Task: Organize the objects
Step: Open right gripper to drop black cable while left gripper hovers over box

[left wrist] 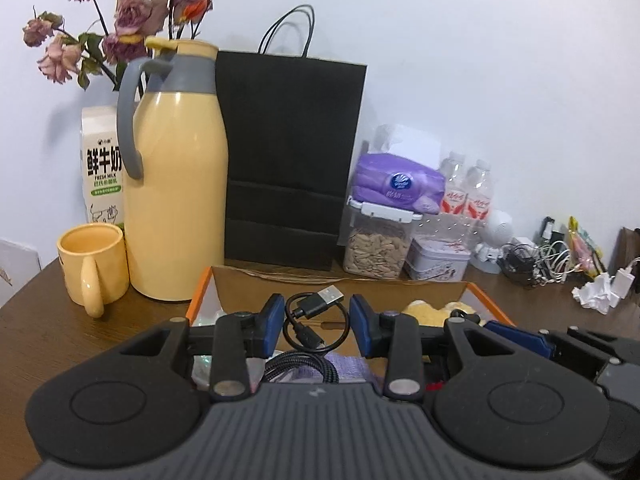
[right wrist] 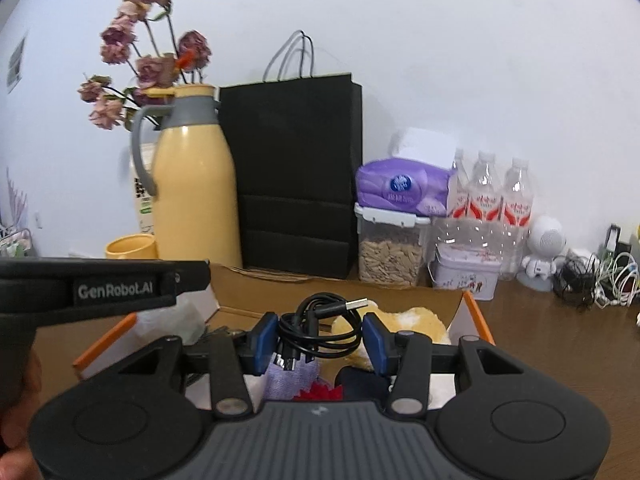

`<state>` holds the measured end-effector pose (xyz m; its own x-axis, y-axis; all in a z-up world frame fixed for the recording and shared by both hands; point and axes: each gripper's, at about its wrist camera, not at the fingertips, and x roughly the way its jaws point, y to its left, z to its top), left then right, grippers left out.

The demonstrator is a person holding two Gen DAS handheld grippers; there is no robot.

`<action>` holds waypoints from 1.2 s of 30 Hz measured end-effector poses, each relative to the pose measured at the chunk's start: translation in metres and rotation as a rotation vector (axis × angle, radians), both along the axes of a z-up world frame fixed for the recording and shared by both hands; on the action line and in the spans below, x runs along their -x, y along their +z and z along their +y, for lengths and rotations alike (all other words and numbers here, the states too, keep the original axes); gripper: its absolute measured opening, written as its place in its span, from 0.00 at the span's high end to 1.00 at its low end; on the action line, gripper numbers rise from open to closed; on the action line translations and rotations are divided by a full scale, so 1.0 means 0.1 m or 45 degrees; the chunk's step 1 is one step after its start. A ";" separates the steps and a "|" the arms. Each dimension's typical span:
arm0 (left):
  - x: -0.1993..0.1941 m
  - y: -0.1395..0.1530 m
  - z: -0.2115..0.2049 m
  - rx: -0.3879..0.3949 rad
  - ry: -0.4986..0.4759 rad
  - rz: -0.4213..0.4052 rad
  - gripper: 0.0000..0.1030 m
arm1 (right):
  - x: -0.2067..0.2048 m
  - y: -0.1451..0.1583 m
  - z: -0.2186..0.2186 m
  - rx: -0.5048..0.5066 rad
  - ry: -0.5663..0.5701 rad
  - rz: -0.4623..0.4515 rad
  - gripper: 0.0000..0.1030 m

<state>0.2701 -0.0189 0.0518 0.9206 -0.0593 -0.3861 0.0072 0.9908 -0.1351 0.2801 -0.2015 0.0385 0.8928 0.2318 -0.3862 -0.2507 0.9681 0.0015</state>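
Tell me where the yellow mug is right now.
In the left wrist view the yellow mug stands at the far left on the table, beside the yellow thermos jug, before the milk carton.

A plain white wall (left wrist: 480,60) rises behind a dark brown wooden bench (left wrist: 36,340), evenly lit, with soft shadows.

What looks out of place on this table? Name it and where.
The crumpled white paper at the table's right edge looks like rubbish, and tangled cables beside it sprawl loose by the wall.
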 end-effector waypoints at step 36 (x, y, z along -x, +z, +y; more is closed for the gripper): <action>0.22 0.01 -0.08 -0.104 0.050 -0.094 0.00 | 0.17 -0.15 -0.21 0.015 -0.025 0.041 0.00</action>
<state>0.2479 -0.0269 0.0531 0.9476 0.0059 -0.3195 -0.0246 0.9982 -0.0547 0.2633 -0.2222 0.0238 0.8843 0.2095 -0.4173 -0.2314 0.9728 -0.0020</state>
